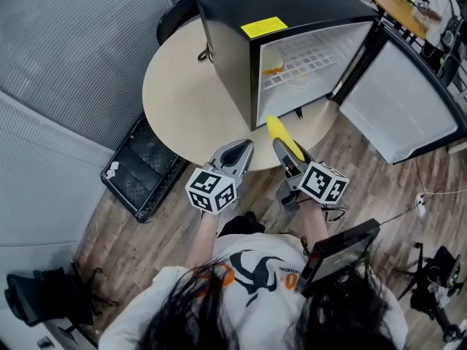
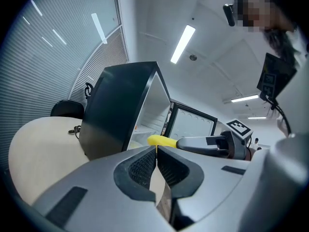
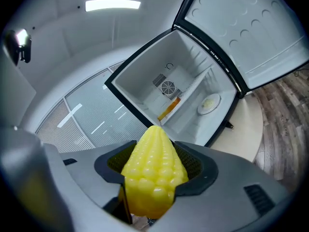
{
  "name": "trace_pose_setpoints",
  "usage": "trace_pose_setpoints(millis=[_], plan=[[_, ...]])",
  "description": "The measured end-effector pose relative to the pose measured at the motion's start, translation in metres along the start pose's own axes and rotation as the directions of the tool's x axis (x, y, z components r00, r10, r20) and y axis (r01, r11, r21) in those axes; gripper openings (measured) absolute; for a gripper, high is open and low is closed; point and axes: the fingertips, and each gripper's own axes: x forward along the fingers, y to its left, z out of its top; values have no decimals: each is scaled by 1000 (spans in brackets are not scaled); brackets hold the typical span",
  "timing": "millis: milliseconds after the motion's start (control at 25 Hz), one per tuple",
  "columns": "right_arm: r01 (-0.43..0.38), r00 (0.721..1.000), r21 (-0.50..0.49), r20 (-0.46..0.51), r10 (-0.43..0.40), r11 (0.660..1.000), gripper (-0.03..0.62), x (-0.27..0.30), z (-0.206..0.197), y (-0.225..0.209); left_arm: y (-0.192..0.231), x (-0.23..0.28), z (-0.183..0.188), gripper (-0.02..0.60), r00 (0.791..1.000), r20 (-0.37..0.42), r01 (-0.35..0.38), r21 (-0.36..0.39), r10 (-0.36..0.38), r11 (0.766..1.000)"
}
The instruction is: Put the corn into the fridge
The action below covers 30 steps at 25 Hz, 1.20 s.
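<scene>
A yellow corn cob (image 1: 284, 137) sticks out of my right gripper (image 1: 289, 149), which is shut on it just off the round table's front edge, in front of the fridge opening. In the right gripper view the corn (image 3: 153, 173) fills the space between the jaws, tip pointing at the open fridge (image 3: 179, 88). The black mini fridge (image 1: 248, 20) stands on the table with its door (image 1: 401, 104) swung wide to the right. My left gripper (image 1: 238, 154) hovers beside the right one, shut with nothing in it; its pads (image 2: 145, 166) meet.
Inside the fridge lie a white plate (image 3: 209, 103) and an orange item (image 3: 170, 108) on the wire shelf. Keys (image 1: 205, 52) rest on the round beige table (image 1: 182, 100) left of the fridge. A black chair (image 1: 175, 13) stands behind the table, and a black crate (image 1: 142, 170) is on the floor.
</scene>
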Motion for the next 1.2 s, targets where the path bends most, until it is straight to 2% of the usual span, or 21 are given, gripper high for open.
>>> trace_pose_setpoints(millis=[320,680,840,1040,1200], plan=[[38,999,11,-10,-38,999,255,9,2,-18,11,22,-6,15,999,-13,39,-30,-39,999],[100,995,-18,-2,-100,995,255,17,30,-52,19,35,-26,15,999,-52,9,-69,-13,998],[78,995,-5,-57,-78,997,255,33,29,-70,31,42,-30,15,997,-69,-41,-77,36,996],[73,987,-78,-136,-83,994,255,59,25,-100,34,64,-27,15,995,-64,-82,-70,78,994],[62,976,-91,-203,-80,994,255,77,17,-125,23,83,-30,15,993,-77,-90,-48,86,995]])
